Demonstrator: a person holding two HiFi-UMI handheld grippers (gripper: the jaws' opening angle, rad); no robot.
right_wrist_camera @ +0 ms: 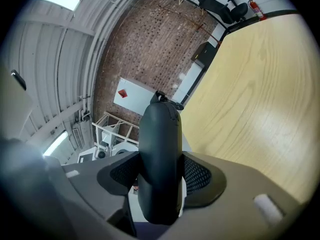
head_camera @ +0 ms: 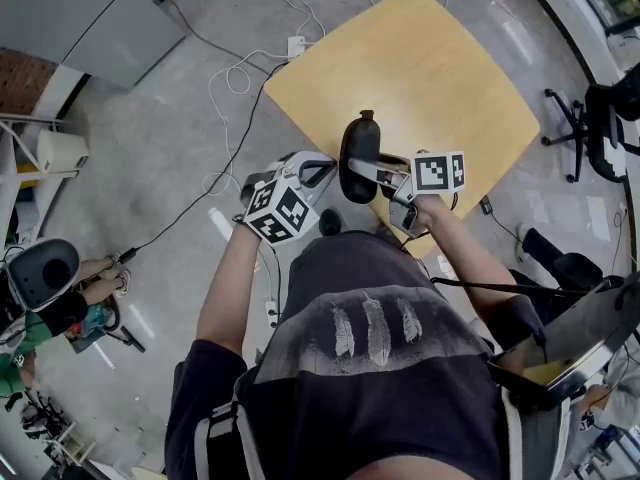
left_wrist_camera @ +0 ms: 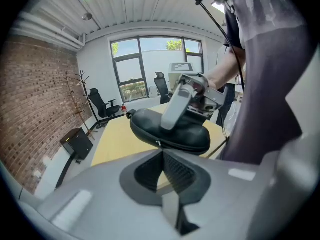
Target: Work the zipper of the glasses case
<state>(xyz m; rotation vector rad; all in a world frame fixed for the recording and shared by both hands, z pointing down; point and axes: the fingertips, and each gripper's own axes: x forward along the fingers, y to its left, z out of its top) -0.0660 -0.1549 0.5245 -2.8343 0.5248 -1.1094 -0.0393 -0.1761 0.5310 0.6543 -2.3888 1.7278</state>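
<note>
Clearly, the right gripper [right_wrist_camera: 160,174] clamped the glasses case [right_wrist_camera: 160,134] across its width above the table's [head_camera: 430,78] near edge, while the left gripper [left_wrist_camera: 161,154], jaws pressed together, sat just under its lengthwise zipper seam [left_wrist_camera: 185,146].

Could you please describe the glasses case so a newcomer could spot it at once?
Start at the light wooden table; at its near edge, the right gripper clamps the glasses case. It is the only black, rounded, zippered shell there, held above the tabletop.
</note>
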